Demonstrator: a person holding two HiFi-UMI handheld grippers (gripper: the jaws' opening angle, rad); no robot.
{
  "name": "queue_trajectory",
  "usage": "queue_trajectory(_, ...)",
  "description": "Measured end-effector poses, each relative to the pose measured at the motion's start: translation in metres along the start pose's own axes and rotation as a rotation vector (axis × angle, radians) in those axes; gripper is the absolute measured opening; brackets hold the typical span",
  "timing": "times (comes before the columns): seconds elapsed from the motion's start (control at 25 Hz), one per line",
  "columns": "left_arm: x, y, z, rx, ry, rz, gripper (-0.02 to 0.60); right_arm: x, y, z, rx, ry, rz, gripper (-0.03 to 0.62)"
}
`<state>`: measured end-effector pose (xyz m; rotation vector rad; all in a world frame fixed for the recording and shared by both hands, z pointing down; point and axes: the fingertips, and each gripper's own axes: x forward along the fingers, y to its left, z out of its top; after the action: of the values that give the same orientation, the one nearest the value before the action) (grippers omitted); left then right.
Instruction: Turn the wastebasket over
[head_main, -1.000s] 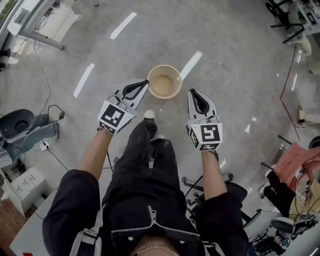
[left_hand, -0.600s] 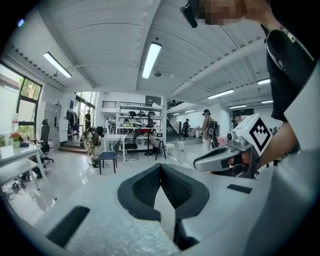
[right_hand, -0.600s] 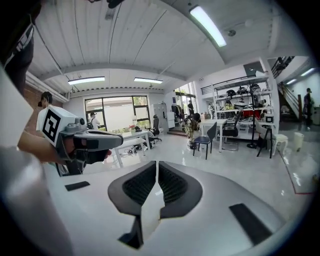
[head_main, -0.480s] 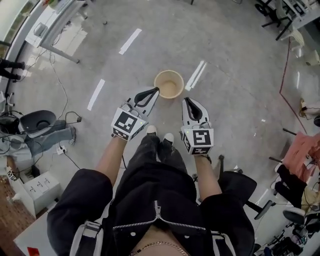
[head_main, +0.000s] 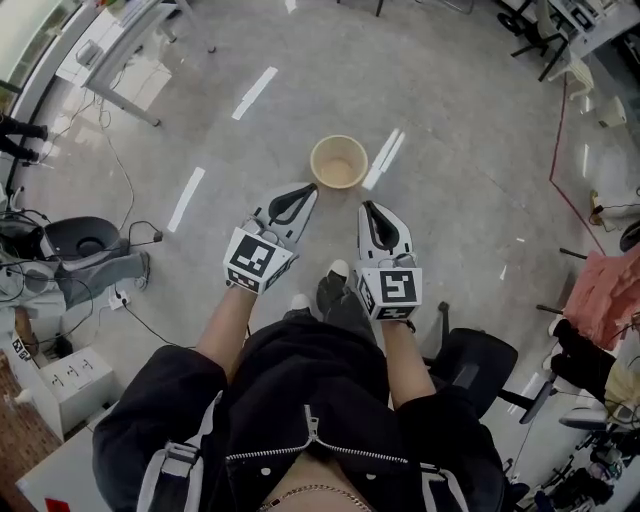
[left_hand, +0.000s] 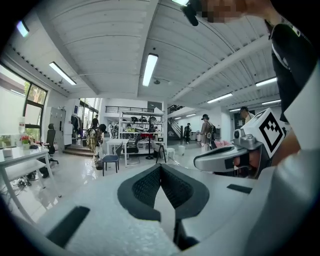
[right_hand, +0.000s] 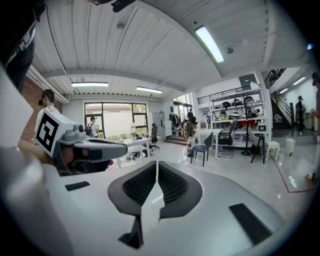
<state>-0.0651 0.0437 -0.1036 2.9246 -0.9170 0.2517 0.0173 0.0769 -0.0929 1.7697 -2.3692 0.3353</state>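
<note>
Raised and drawn back since a second ago: left hand-held gripper (head_main: 308, 190) and right hand-held gripper (head_main: 367, 208), both pressed together, pinching nothing. Ahead of both tips, touching neither: wastebasket (head_main: 338, 162), upright on the floor (head_main: 450, 120), open mouth facing up, beyond the person's shoes (head_main: 333, 285).

We find the wastebasket (head_main: 338, 162) on the floor (head_main: 450, 150) in the upper middle of the head view, mouth up. Just below it and to the left we see the left gripper (head_main: 311, 187). The right gripper (head_main: 365, 206) comes below it and a little to the right, and the two grippers lie side by side. We place a desk (head_main: 115, 60) at the upper left, one chair (head_main: 78, 240) at the left edge and another chair (head_main: 478, 362) at the lower right.
</note>
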Motion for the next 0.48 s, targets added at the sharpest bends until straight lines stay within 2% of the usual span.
queue_trajectory(0.08,-0.024,-0.005,0.000,0.013,-0.014,0.012,0.005,-0.011,0.022,-0.001,-0.005,-0.009,-0.003,0.021)
queue_trajectory(0.28,-0.075,-0.029,-0.007,-0.014,-0.036,0.017,0.005,-0.046,0.061,-0.005,-0.015,-0.014,-0.020,0.012)
queue_trajectory(0.48,-0.106,-0.044,-0.011,-0.013,-0.042,0.007,0.005,-0.068,0.088,0.000,-0.045,-0.035,-0.027,0.011)
